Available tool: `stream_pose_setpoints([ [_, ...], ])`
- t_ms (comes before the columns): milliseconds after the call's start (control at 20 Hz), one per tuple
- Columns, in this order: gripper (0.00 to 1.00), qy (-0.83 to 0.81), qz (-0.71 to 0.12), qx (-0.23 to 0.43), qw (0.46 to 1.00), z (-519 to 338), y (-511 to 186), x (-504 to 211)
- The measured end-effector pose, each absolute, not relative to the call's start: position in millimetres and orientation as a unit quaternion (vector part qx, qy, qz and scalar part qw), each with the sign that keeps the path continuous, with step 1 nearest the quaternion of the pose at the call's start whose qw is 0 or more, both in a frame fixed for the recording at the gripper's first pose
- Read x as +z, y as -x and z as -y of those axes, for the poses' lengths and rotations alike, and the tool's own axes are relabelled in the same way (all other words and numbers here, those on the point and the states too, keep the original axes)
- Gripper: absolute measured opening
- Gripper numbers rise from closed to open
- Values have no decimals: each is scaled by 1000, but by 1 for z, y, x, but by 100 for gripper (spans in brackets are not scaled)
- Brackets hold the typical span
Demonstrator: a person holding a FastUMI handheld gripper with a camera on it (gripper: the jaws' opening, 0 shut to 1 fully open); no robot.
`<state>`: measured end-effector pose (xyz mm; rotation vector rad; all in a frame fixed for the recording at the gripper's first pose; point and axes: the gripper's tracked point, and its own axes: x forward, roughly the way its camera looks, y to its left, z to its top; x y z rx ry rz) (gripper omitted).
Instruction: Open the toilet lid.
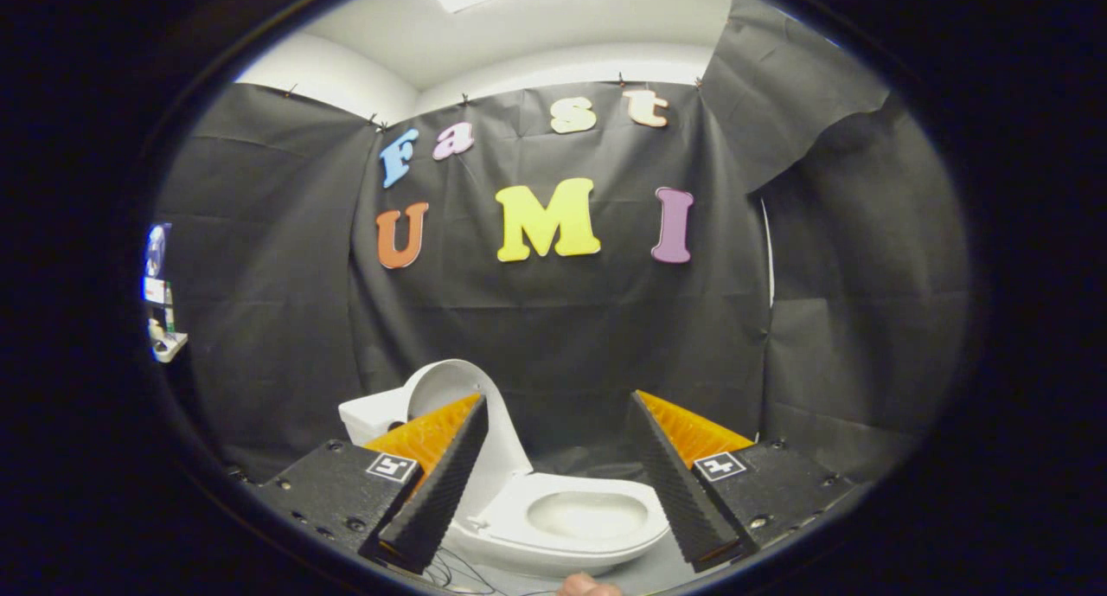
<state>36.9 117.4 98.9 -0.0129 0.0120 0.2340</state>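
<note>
Toilet lid (450,388): it is standing raised, leaning back toward the tank (374,413), with its pale underside facing the bowl; part of it is showing above and beside one finger, the rest is hiding behind that finger.
Toilet (562,522): it is sitting low between and just beyond the two fingers, against the black cloth wall (553,319); the seat ring (623,492) is lying down around the open bowl.
Gripper (559,410): its fingers are spread wide apart and gripping nothing; the bowl is showing in the gap between them, and neither finger appears to be touching the toilet, though the finger crossing the lid is making contact there hard to rule out.
Handling, as a judgement: the lid is looking like a thin, rigid plastic shell, light, smooth and likely slippery; it is swinging only on its rear hinge, so force is best following that arc.
Where to take hold: the free front rim, farthest from the hinge, is offering the most leverage; a hook or pinch on that edge is suiting it better than a squeeze on the broad face.
Task progress: judging by the upright lid, the opening is looking done or nearly so.
Foreground: a rounded fingertip-like shape (588,586) is peeking in below the bowl; thin wires (454,572) are lying on the floor nearby.
</note>
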Motion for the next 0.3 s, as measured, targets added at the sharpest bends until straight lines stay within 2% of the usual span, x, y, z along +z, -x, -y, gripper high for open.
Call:
stream_pose_setpoints([
  [300,100,3,35,115,993,-82,-19,90],
])
